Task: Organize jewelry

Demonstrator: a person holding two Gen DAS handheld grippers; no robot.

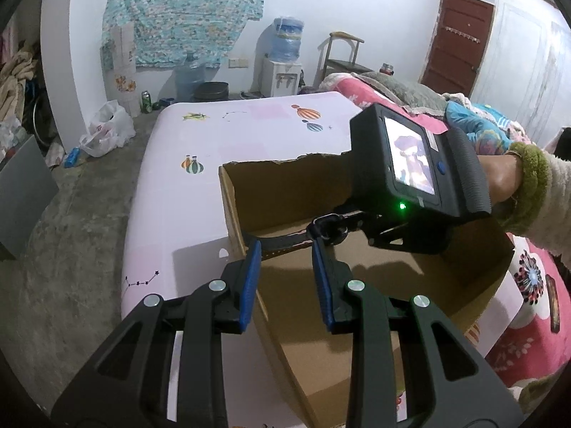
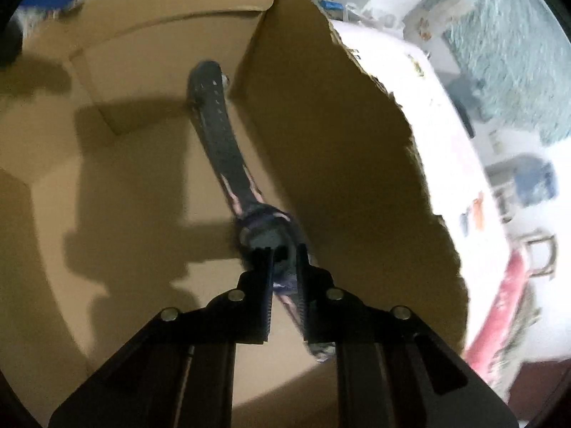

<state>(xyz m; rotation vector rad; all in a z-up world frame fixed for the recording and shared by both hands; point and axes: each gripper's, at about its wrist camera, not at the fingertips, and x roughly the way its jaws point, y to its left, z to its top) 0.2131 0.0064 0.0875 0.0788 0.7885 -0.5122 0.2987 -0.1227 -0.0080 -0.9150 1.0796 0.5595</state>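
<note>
Right wrist view looks almost straight down into the cardboard box (image 2: 150,164), and nearest the lens the right claw (image 2: 283,260) is pinching the wristwatch (image 2: 266,237) at its case, 1 pad on either side with almost no gap showing. The strap runs away from the claw across the box floor, its free end lying against the inner corner of the far wall, while the other strap half passes back between the fingers toward the camera. The picture is blurred at the edges, so I cannot tell how square the pads sit on the case.

To do this step well, I judge the grip should stay on the rigid case, not on the limp strap, and the lift should come straight up so the trailing strap clears the torn rim without snagging.

Left wrist view shows the left claw (image 1: 287,265) nearer the viewer, its 2 blue pads straddling the box's near wall; whether they actually press the cardboard I cannot tell. Just beyond its tips lies the watch, with the right claw on its case. Farther off, the box stands on the pale, balloon-printed bench (image 1: 200,149).
</note>
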